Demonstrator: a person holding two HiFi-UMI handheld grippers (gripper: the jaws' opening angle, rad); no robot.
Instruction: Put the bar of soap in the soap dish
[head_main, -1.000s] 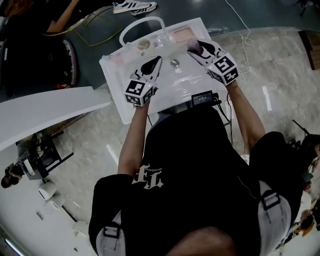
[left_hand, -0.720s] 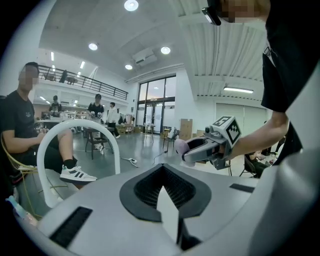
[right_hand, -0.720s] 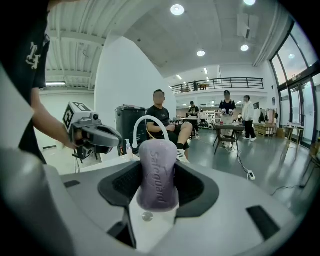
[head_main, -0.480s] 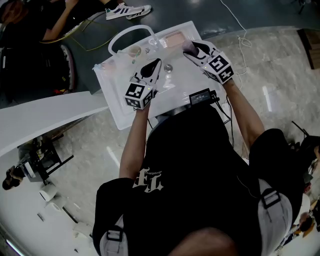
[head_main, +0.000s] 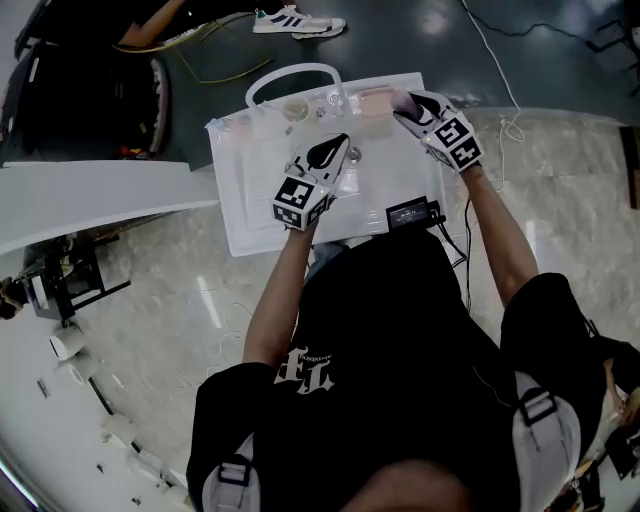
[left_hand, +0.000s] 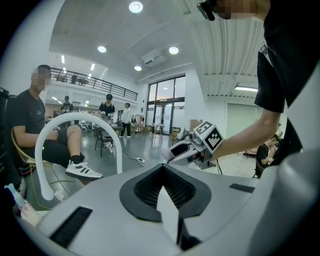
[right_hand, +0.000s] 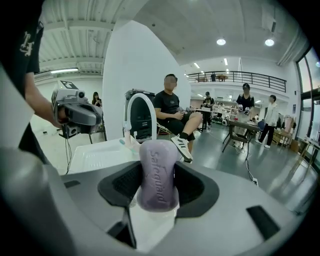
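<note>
Now my right gripper (head_main: 411, 104) is clamped on the purple bar of soap (right_hand: 158, 172), which stands on end between the jaws with its embossed lettering facing the camera. From the head view the soap is in the air at the back of the white basin (head_main: 240, 170), just beside the right end of the peach-coloured soap dish (head_main: 372, 100) and about level with it. A second ago the soap was right of the dish but nearer to me, so I have carried it back toward the basin's rear edge; whether it touches the dish I cannot tell. My left gripper (head_main: 341, 146) has its jaws drawn together to a point with nothing between them, and its tip hangs over the middle of the basin close to the metal drain plug (head_main: 352, 156), closer than it was a second ago. My head has shifted as well, so the basin sits squarer in view than before, with the white arched faucet (head_main: 290, 75) at its far edge and the small black screen unit (head_main: 412, 212) at its near edge.
</note>
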